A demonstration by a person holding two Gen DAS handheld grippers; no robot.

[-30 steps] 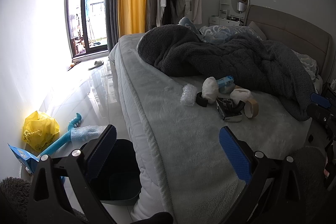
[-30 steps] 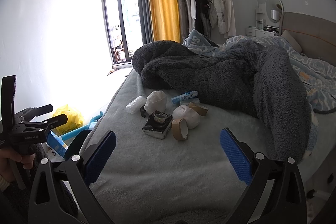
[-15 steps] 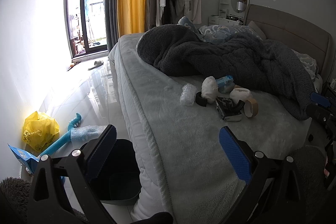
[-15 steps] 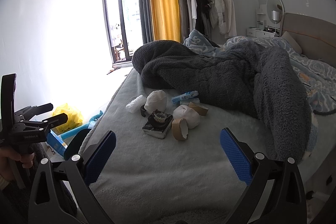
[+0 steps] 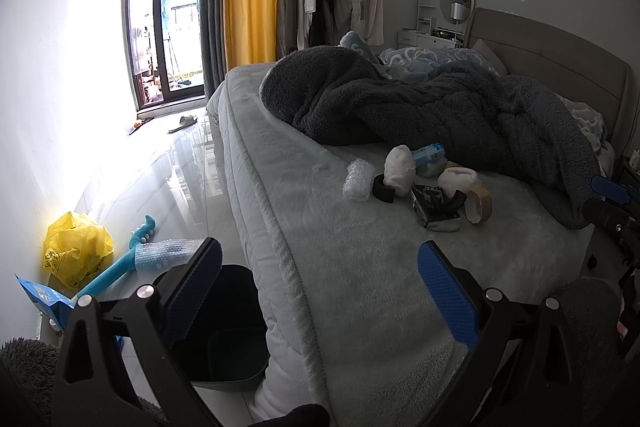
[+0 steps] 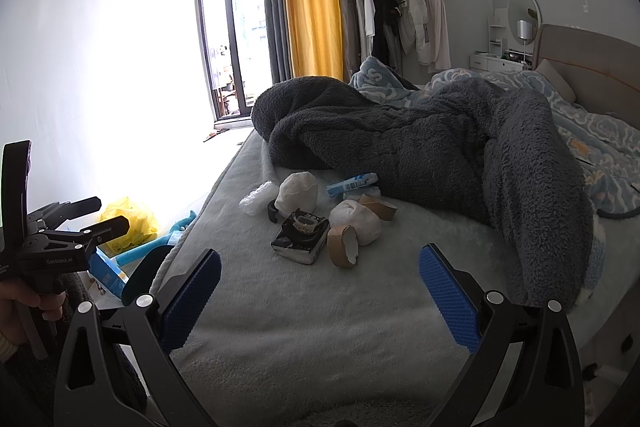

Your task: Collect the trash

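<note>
Trash lies in a cluster on the grey bed: a black box, a cardboard tape roll, white crumpled wads, a blue-and-white wrapper and bubble wrap. The cluster also shows in the left wrist view, with the box and the bubble wrap. A dark bin stands on the floor beside the bed. My right gripper is open and empty, short of the cluster. My left gripper is open and empty, over the bed's edge and the bin.
A dark fleece blanket is heaped behind the trash. On the floor by the wall lie a yellow bag, a blue foam stick wrapped in bubble wrap and a blue packet. A balcony door is at the far left.
Both views have shifted very slightly. Both grippers stay open and empty, and the trash has not moved.
</note>
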